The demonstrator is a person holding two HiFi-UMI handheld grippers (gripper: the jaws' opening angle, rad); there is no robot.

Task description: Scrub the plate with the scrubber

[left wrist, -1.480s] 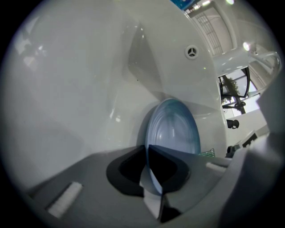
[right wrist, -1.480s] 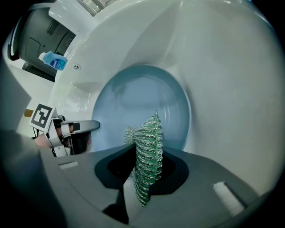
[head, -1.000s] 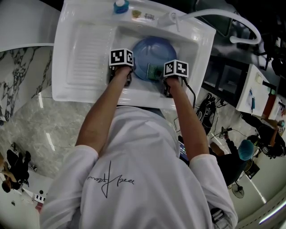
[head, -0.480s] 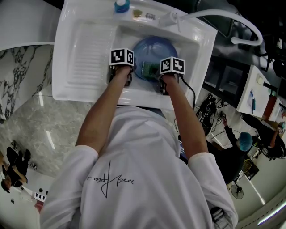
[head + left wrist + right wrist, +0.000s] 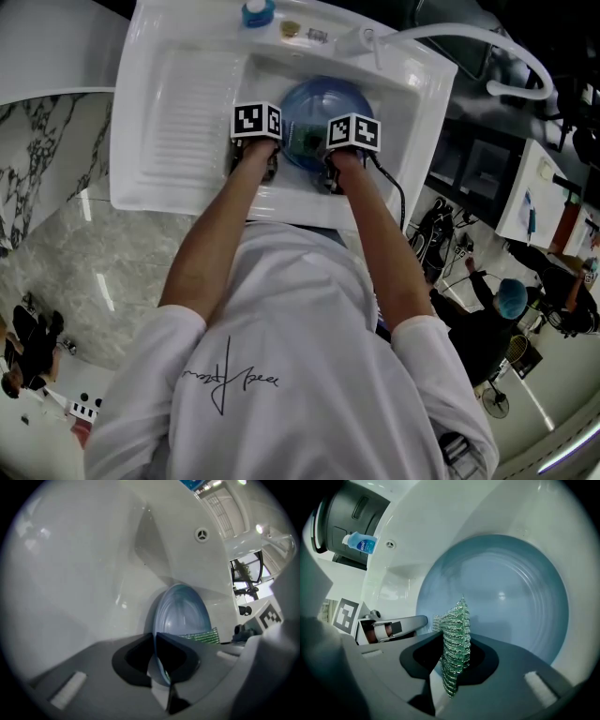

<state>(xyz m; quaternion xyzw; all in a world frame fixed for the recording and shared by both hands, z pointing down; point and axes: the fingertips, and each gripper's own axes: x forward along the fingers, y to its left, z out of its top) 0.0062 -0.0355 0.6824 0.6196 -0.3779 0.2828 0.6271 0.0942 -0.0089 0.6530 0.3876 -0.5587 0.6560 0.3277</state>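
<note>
- Plate [image 5: 328,101], blue, sits in the white sink [image 5: 178,122]. It looks stiff, light and slick, so it is best pinched at the rim.
- Left gripper [image 5: 156,644] is clamped on the plate's near rim.
- Right gripper [image 5: 452,656] pinches the soft green mesh scrubber [image 5: 454,630] over the plate's face.
- Since a second ago the right gripper has slid left toward the left gripper, which has stayed put.

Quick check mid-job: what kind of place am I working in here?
Probably a sink station in a lab or workshop: a white sink with a faucet, plus desks and another person nearby.
</note>
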